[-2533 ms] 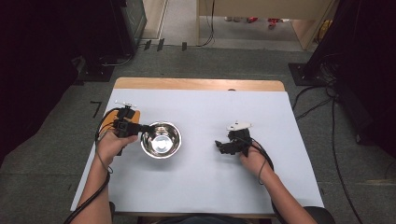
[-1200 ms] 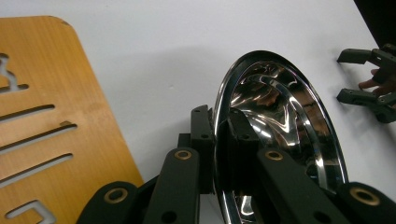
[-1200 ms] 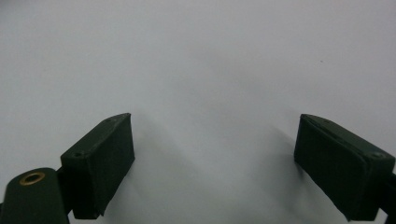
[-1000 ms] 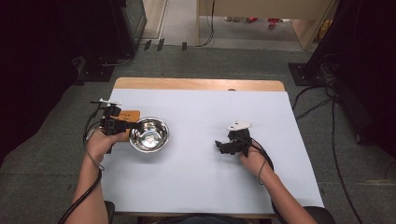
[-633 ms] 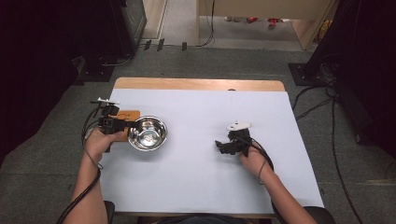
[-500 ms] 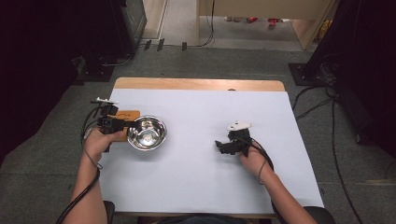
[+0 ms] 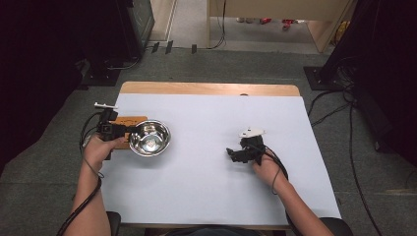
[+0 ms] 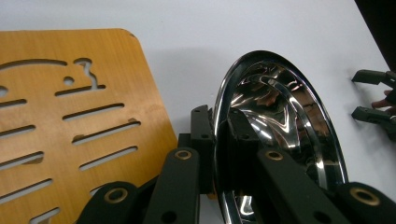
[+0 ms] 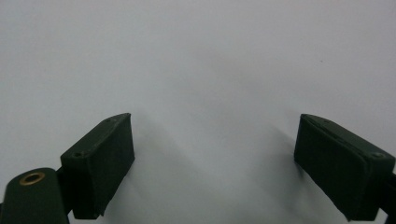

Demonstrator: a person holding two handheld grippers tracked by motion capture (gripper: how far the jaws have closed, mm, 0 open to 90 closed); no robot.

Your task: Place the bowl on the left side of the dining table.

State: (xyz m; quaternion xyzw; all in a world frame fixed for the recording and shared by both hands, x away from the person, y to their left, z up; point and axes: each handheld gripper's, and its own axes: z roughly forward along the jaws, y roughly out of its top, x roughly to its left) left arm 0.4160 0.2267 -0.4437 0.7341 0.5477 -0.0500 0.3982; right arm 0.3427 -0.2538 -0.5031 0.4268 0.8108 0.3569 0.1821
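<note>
A shiny steel bowl (image 7: 150, 138) sits at the left of the white-covered table, tilted, with its left side over a slotted wooden board (image 7: 125, 121). My left gripper (image 7: 129, 132) comes in from the left and is shut on the bowl's near rim. In the left gripper view the jaws (image 8: 219, 126) pinch the rim, one pad inside the bowl (image 8: 280, 130) and one outside, with the board (image 8: 70, 116) to the left. My right gripper (image 7: 230, 155) rests at the table's right middle, pointing left. Its jaws (image 9: 215, 158) stand open over bare white surface.
The white sheet (image 7: 206, 196) covers the table except a wooden strip (image 7: 206, 88) at the far edge. Cables (image 7: 339, 108) and dark equipment stands lie on the floor around it. The right gripper (image 8: 373, 98) also appears far off in the left gripper view.
The left hand has drawn the bowl leftward and a little away, onto the wooden board's edge; over the last second it barely moved. The right hand has kept still.
</note>
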